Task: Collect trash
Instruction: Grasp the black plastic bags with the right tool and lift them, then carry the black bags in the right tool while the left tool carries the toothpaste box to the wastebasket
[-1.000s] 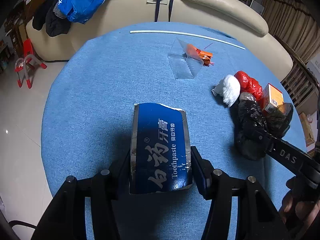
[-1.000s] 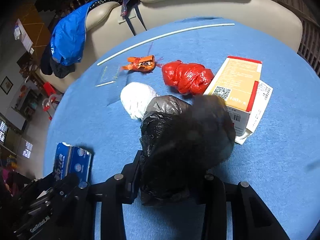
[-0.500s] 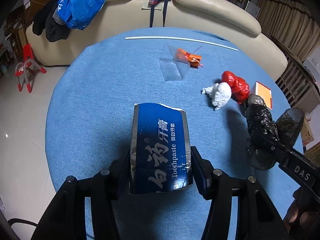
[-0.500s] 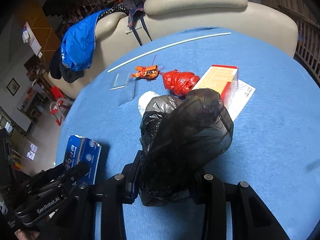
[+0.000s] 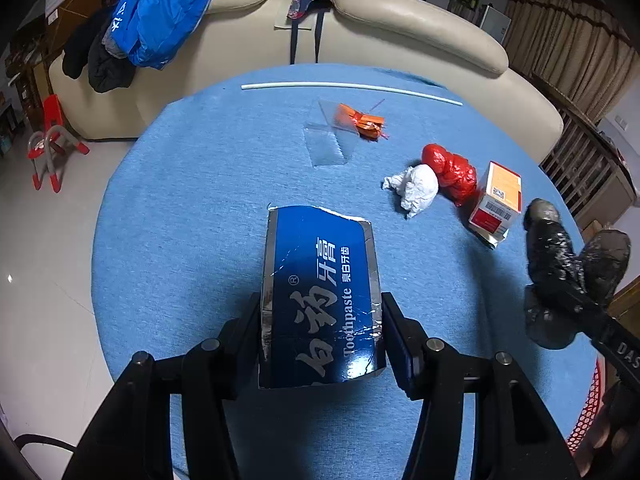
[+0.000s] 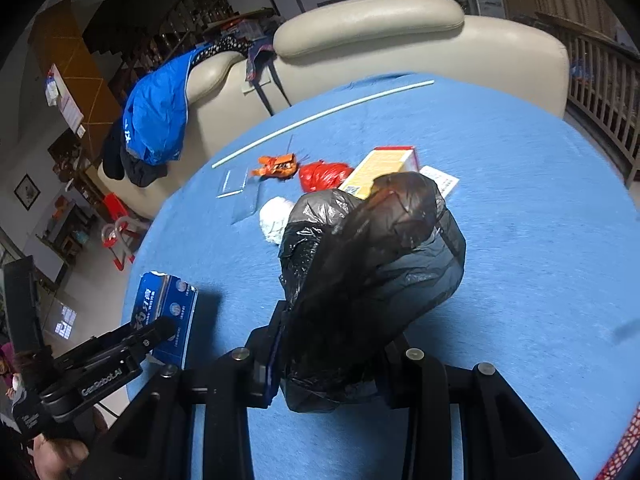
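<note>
left gripper was clamped on the blue toothpaste box, both pads against its long sides, box sticking forward and lifted off the round blue table. from the right wrist view the same box sat at the table's left edge, left gripper beside it.

middle of the table: flat clear plastic sheet, orange wrapper touching its far right corner, thin white rod across the far edge. right of that, white crumpled wad touching a red crumpled bag, then an orange-and-white carton on its side just beside the red bag, paper leaflet under it.

far right: right gripper held a black plastic bag, narrow grip, jaws squeezed on the bunched lower part, bag ballooning above them and hiding part of the carton. seen from the left wrist camera the bag hung above the table's right edge, clear of the surface. red mesh basket at the lower right edge, mostly cut off.

beige sofa behind the table, blue jacket on its left end.
</note>
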### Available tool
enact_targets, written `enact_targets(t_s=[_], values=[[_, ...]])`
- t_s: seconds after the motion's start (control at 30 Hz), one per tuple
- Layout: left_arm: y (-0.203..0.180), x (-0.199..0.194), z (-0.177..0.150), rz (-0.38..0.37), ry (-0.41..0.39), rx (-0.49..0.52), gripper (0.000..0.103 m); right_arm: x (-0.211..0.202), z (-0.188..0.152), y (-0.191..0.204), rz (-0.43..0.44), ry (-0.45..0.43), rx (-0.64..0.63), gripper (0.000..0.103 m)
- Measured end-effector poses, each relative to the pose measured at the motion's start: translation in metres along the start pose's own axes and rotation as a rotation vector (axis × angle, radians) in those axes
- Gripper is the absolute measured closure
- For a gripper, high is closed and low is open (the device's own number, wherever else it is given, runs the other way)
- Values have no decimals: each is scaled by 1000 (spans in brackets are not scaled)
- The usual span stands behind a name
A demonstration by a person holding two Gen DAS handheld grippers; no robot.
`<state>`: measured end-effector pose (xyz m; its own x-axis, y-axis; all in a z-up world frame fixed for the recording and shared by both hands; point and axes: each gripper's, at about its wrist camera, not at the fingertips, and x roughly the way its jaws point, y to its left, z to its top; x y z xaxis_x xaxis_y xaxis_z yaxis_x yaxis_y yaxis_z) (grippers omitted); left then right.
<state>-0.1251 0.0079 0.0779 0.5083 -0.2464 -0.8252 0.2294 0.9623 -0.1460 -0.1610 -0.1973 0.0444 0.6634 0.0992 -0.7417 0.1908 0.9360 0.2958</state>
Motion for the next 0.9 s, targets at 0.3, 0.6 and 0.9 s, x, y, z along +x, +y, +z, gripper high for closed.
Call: enact_targets(t_s=[0.3,0.6,0.9], values=[[-27,11,-10,-2,17,46,45,-9,-8,-22,1,-9,37,64],[-52,14,-19,-2,32,95,45,-15,-18,-39,-5,-11,63,64],[-62,8,-23,-11,24,121,45,-31,-21,-47,-17,-34,79,64]])
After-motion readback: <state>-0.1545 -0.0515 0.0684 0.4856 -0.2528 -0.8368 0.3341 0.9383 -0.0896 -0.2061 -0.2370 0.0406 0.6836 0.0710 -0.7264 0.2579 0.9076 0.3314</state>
